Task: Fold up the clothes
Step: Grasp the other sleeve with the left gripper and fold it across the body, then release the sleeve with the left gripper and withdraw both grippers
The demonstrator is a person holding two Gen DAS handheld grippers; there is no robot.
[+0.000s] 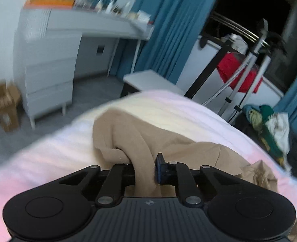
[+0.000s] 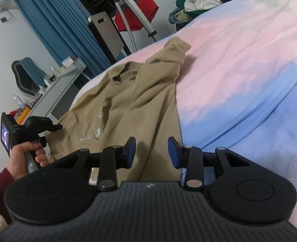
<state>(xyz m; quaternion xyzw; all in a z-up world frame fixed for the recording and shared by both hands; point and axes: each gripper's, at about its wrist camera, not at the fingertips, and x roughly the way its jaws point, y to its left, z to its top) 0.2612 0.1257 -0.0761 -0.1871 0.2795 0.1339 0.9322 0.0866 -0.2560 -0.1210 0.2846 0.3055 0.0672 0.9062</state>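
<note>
On bed (image 2: 239,56): tan garment (image 2: 128,104) bunched between left fingers (image 1: 158,168), apparently clamped; right fingers (image 2: 171,151) wide above hem.

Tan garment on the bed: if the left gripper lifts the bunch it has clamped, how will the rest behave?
The tan garment will probably sag and trail: it lies in soft creases. It is likely light, since the left gripper pinches a thick fold easily. It may drag across the bedsheet rather than slide cleanly.

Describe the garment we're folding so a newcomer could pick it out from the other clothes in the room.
Start at the bed with the pink-and-blue cover. Spread rumpled over its near left part lies the tan garment, a fold of it pinched in the left gripper. It is the only plain beige piece; the clothes pile beyond the bed is green, white and dark.
</note>
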